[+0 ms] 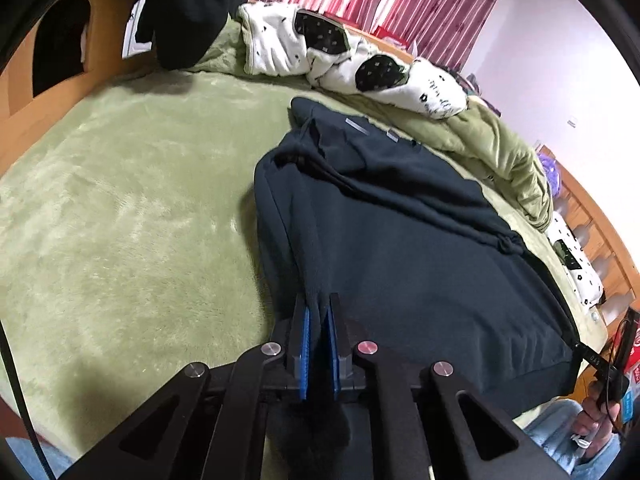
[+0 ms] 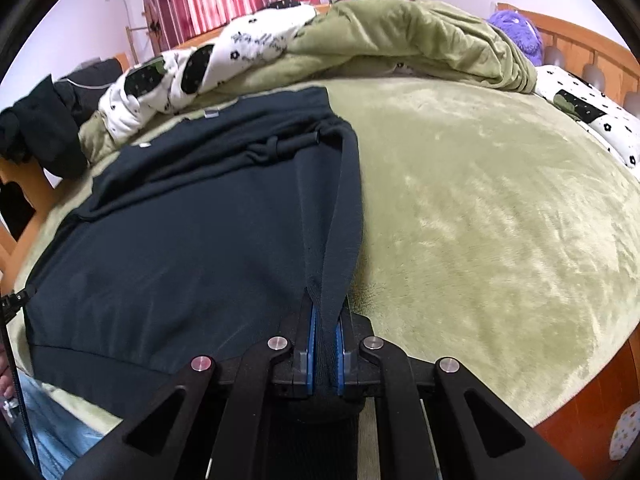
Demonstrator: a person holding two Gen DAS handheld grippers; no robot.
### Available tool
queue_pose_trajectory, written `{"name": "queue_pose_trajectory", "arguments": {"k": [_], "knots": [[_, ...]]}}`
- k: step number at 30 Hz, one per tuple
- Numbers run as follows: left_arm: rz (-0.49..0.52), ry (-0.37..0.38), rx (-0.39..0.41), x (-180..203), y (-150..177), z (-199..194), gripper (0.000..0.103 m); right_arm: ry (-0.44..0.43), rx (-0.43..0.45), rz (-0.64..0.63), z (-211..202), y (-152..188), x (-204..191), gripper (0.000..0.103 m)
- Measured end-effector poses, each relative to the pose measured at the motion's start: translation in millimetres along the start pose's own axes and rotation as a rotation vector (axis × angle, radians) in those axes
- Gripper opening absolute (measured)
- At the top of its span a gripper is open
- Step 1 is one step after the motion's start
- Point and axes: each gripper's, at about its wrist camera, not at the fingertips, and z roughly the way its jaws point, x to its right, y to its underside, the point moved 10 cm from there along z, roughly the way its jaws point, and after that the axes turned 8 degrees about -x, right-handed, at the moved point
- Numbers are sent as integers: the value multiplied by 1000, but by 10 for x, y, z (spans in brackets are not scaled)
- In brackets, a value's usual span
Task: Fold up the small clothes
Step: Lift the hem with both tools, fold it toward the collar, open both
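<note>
My left gripper point(image 1: 319, 320) is clamped on the near left corner of the dark sweatshirt point(image 1: 400, 248), the blue pads point(image 1: 306, 344) pinching a ridge of cloth drawn up between them. My right gripper point(image 2: 326, 332) is clamped the same way on the near right corner, where a strip of hem rises taut into its pads point(image 2: 312, 344). The sweatshirt lies mostly flat on the green blanket point(image 1: 132, 208), its body spread between my two grips and a sleeve folded across the chest.

The bite on each side looks thin to me, mostly hem edge, so if I lift quickly the weight of the body could pull a corner out and drop that side in a heap. If one hand rises ahead of the other, I expect the fold line to skew and the crossed sleeve point(image 2: 276, 148) to slide off its place. The plush blanket may also cling to the fabric and drag wrinkles into the underside as I carry the edge forward.

Beyond the far edge sits a rumpled white patterned quilt point(image 1: 344, 60), just beside the collar end; overshooting the fold could push the sweatshirt into it.
</note>
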Motion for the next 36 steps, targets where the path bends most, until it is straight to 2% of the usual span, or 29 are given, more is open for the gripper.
{"name": "queue_pose_trajectory", "arguments": {"k": [4,10,15,20,26,33,36], "knots": [[36,-1,38,60,37,-238,8,-11,47,-18,-264,38,-86,7],[28,28,78,80,91,-607,8,-40,87,-24,-639,189,-94,7],[36,8,99,157,-45,-851,8,-71,134,-28,-991,197,-175,7],[5,-13,99,215,-371,-873,8,-85,168,-20,-1152,-91,-289,7],[-26,-29,117,274,-795,-747,8,-89,187,-3,-1058,-561,-404,7],[4,-48,123,327,-1387,-335,8,-118,222,54,-825,-1140,-399,8],[-17,-29,104,293,-1635,-94,8,-113,219,67,-610,-1395,-363,8]]}}
